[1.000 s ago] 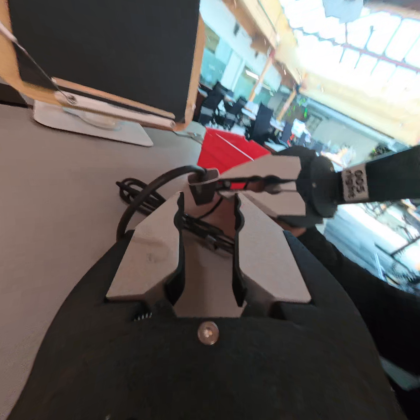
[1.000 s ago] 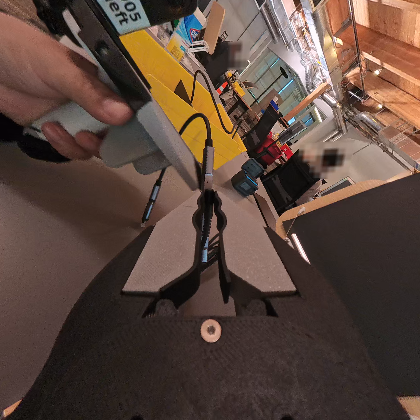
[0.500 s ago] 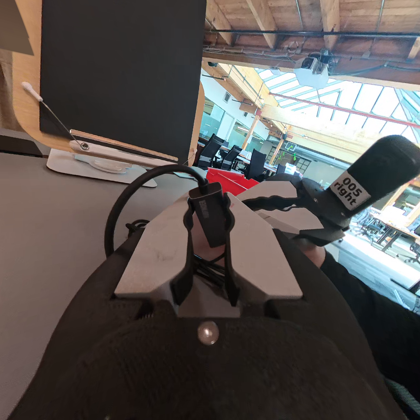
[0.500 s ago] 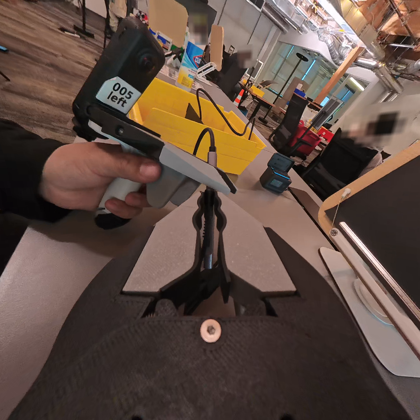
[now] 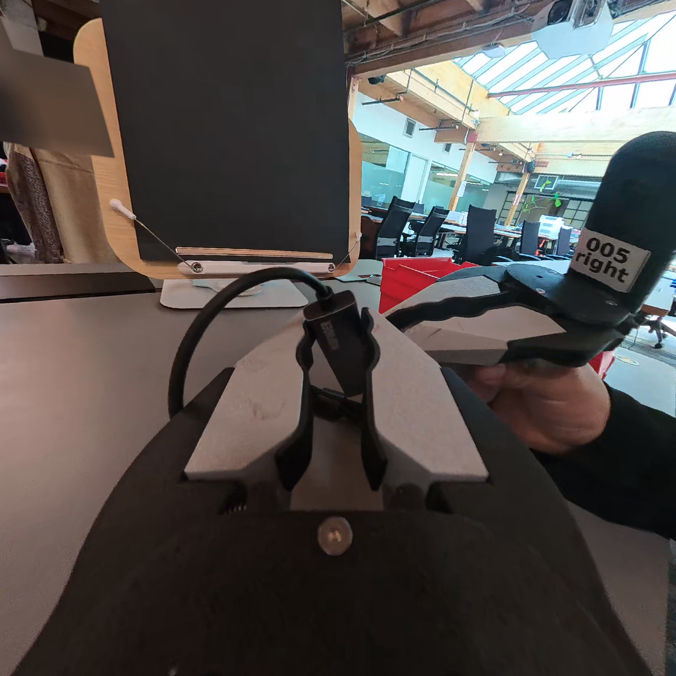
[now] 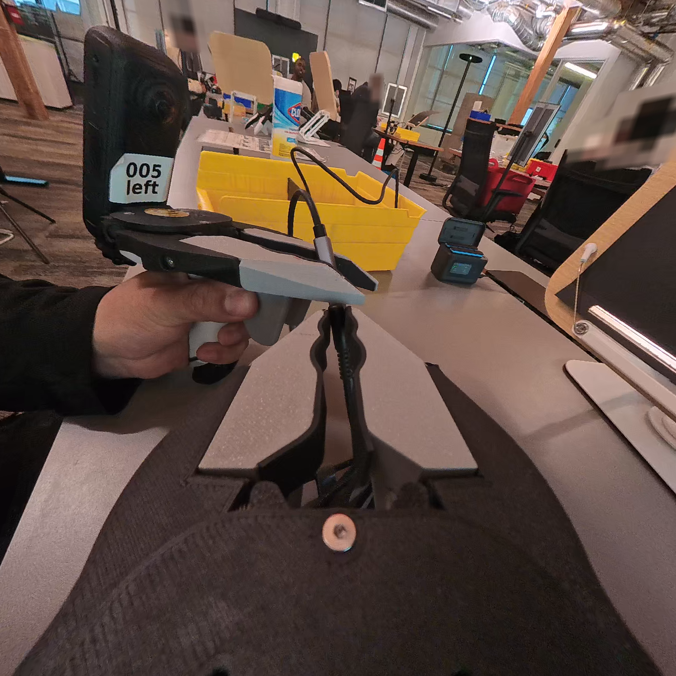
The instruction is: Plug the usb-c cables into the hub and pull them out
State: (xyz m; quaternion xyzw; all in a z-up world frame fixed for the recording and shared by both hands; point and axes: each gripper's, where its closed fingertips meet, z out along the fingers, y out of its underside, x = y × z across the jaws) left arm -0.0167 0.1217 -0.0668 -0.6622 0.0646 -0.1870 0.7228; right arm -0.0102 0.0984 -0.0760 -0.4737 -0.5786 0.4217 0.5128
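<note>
Your left tongs (image 5: 336, 351) pinch the hub (image 5: 338, 347) above the bench (image 5: 73, 365); your right tongs (image 6: 338, 322) pinch a black cable (image 6: 347, 376).

The dark grey hub (image 5: 338, 345), a slim bar, is clamped tilted between the left tool (image 5: 334, 329) tips above the tabletop (image 5: 91, 365), its thick black lead (image 5: 219, 303) looping off its far end. A black usb-c cable (image 6: 344, 362) is pinched in the right tool (image 6: 338, 316), plug end hidden under the left tool.
</note>
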